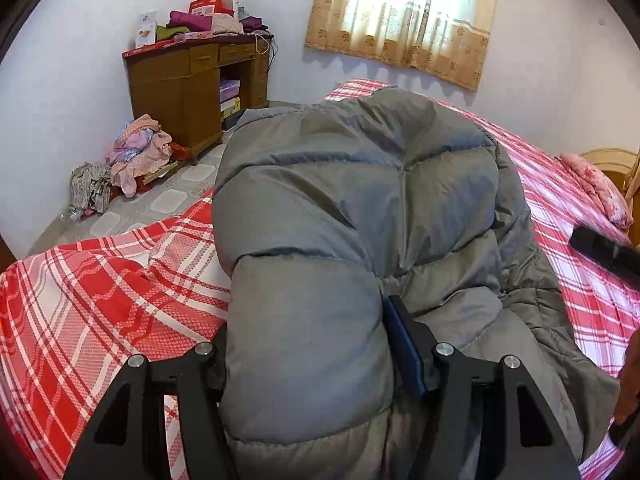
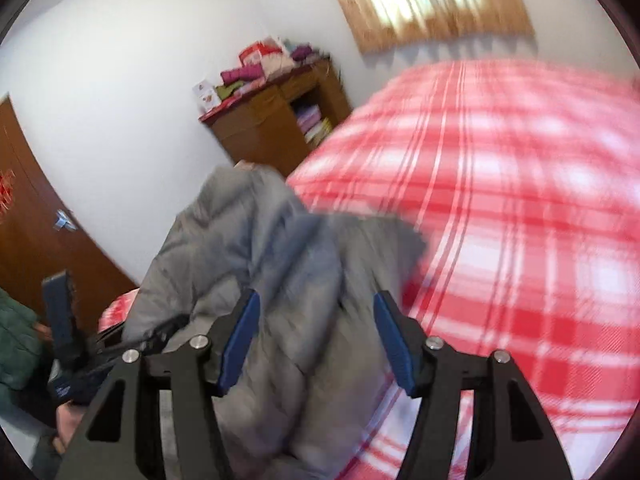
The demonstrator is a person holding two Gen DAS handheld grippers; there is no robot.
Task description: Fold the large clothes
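The gray puffer jacket point(image 1: 360, 200) is soft and squishy. The left tool point(image 1: 308, 340) squeezes a fat fold; the right tool point(image 2: 316, 340) is let go.

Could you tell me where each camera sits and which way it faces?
Left wrist: on the left gripper, looking down along its fingers at the grey jacket clamped between them; the right gripper's tip shows at right.
Right wrist: on the right gripper, open over the jacket, blurred; the left gripper and a hand show at left.
Shared: jacket, bed, desk, curtain.
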